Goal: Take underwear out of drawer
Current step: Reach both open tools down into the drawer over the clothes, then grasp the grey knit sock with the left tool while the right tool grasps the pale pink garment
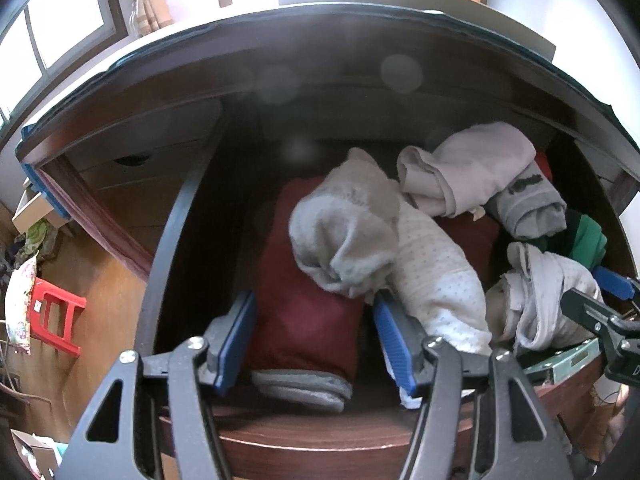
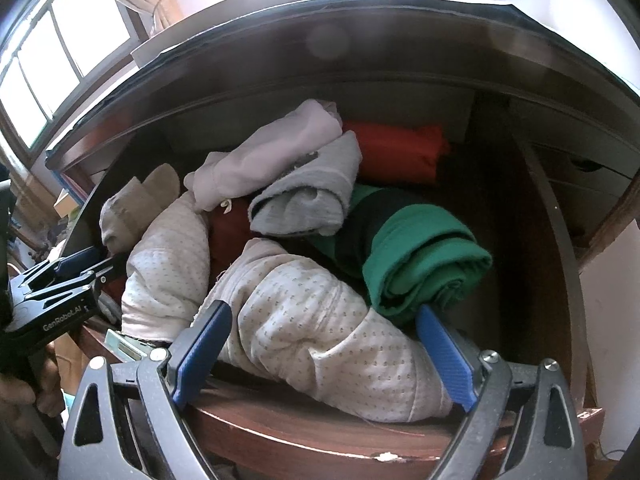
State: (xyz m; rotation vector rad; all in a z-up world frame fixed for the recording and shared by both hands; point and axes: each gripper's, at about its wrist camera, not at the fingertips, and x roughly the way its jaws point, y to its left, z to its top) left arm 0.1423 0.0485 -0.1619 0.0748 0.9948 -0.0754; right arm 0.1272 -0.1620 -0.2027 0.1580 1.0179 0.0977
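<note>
Selection was the step in hand: both hand-held grippers, left (image 1: pixel 314 342) and right (image 2: pixel 322 356), were spread over rolled underwear (image 2: pixel 320 320) lying in the open drawer (image 2: pixel 304 440), so closing and lifting came next.

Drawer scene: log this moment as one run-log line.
drawer open, full of folded clothes | left gripper open around maroon garment | right gripper open around dotted white garment | nothing lifted yet

Both grippers' fingers (image 1: pixel 236 344) (image 2: pixel 444 356) spread apart
</note>
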